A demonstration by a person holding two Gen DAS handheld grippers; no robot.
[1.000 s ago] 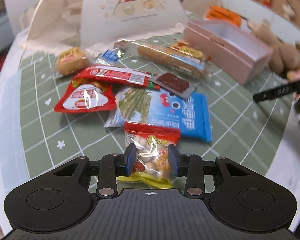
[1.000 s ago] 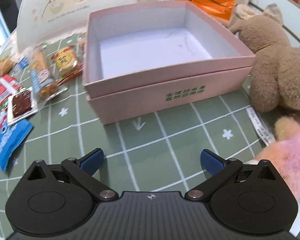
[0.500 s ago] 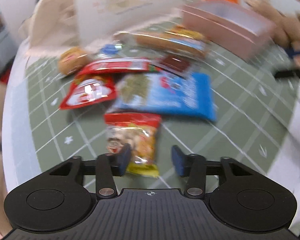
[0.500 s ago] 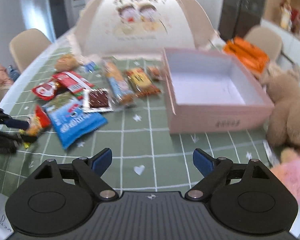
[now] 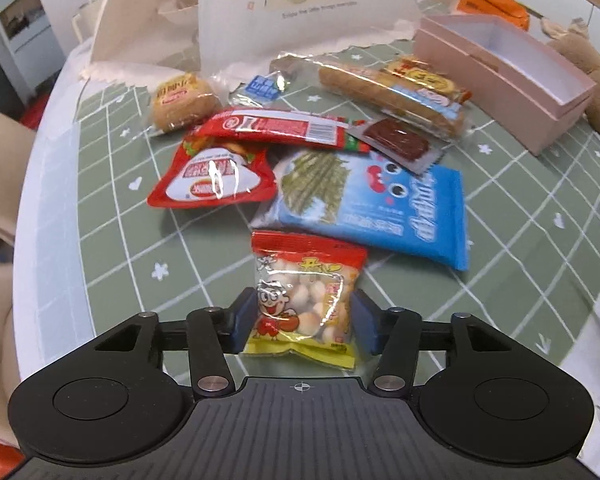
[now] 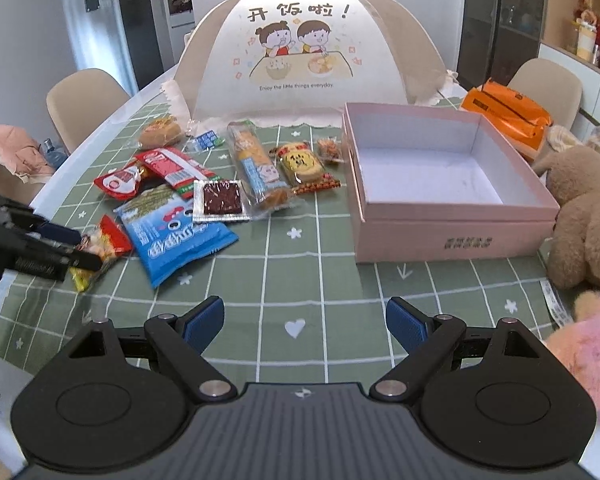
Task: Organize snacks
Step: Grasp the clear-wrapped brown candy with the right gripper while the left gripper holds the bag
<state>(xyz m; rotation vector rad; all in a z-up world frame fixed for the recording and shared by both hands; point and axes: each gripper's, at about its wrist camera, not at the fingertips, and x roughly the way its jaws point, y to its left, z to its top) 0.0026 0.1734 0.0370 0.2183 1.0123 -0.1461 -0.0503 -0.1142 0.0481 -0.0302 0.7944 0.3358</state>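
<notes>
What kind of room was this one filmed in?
Most likely a home dining room: a table with a green checked cloth, a mesh food cover printed with cartoon children, beige dining chairs and display cabinets behind.

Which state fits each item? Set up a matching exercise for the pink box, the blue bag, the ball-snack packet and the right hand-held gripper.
Items:
1. pink box
2. blue bag
3. ball-snack packet
4. right hand-held gripper

States:
A. between the left hand-held gripper's pads
B. open, nothing between its fingers
C. nothing inside
D. flat on the cloth, a brown sachet over one corner

Pairs: 1-C, 2-D, 3-A, 4-B
</notes>
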